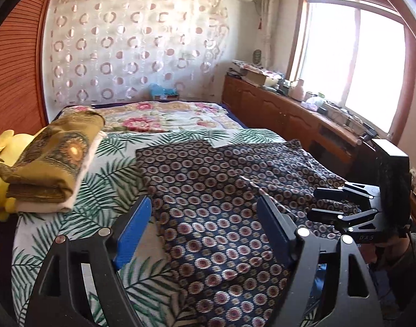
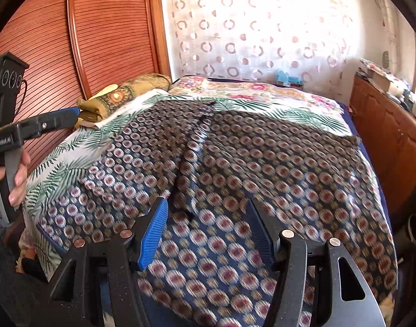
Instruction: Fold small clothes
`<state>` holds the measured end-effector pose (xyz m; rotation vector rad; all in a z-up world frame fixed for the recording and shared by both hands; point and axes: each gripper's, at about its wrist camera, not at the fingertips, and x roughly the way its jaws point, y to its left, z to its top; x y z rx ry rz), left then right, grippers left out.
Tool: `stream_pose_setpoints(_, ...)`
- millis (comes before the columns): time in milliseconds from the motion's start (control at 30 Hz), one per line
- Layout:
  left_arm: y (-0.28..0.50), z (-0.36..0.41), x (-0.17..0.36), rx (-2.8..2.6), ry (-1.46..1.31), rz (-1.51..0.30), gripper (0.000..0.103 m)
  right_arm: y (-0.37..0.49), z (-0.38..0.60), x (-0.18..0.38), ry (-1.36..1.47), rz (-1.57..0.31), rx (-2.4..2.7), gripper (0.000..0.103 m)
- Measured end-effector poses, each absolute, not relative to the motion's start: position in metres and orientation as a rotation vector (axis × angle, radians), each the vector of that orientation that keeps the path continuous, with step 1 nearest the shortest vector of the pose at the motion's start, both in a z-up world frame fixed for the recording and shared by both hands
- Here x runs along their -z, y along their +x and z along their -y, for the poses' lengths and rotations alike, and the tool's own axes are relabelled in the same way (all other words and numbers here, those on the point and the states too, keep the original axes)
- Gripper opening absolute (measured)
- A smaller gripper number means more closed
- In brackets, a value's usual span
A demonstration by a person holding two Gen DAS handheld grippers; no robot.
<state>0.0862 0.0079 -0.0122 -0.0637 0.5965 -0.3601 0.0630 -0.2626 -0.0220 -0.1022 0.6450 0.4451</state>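
Yellow toy (image 1: 0,147) and a folded olive stack (image 1: 49,163) sat at the far left of the bed (image 1: 71,231), well apart from the work. The dark patterned garment (image 1: 221,190) lay spread over the palm-print cover, mostly flat, with a ridge or seam running down its middle (image 2: 191,158). Left gripper (image 1: 202,226) hovered over the garment's near left part, jaws wide apart, nothing between the pads (image 1: 131,234); no cloth was pinched. Right gripper (image 2: 205,234) hung above the near middle of the garment, jaws partly open and empty, cloth beneath but not gripped as far as the views showed. Judgement: the step was a re-grip for the next fold. To do it well, each gripper should take one edge or corner, a single layer only, both at matching points, then carry the cloth over evenly so the fold line stays straight and the cover is not dragged along.
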Motion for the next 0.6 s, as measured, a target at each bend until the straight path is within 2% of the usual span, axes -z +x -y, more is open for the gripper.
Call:
stream_pose_setpoints(400,0.084,-0.026,0.023,0.325,-0.088,-0.596,0.08,0.139,0.218,0.039,-0.121,-0.818,-0.506,0.062)
stream_pose_setpoints(433,0.083,-0.026,0.024,0.324,-0.085,-0.597,0.08,0.142,0.216,0.041,-0.123,-0.827,-0.506,0.058)
stream_pose_setpoints(467,0.084,-0.025,0.024,0.327,-0.084,-0.599,0.08,0.144,0.215,0.042,-0.121,-0.836,-0.513,0.046)
stream_pose_setpoints(600,0.084,-0.022,0.028,0.335,-0.084,-0.607,0.08,0.153,0.209,0.047,-0.13,-0.858,-0.544,0.021)
